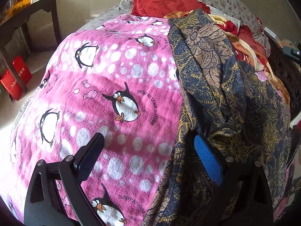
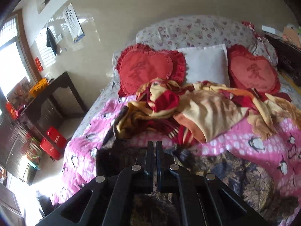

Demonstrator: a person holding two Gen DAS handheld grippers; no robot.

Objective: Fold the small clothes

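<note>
blanket [image 1: 116, 86]: pink, white dots, black-and-white penguins | garment [image 1: 216, 86]: navy and tan-gold floral print | heart cushions [image 2: 148, 69]: red, frilled | sheet [image 2: 197, 30]: white, small pink flowers | bags [image 1: 17, 79]: red

A bedroom in a home: a bed [image 2: 244, 143] spread with a pink penguin-print blanket [image 1: 112, 86], two red heart-shaped cushions [image 2: 148, 67] and a white pillow [image 2: 206, 66] against floral bedding [image 2: 188, 32]. A dark wooden side table [image 2: 56, 94] stands by the window [image 2: 11, 56], a calendar [image 2: 73, 22] hangs on the glossy wall, and red gift bags [image 2: 52, 141] sit on the floor.
</note>
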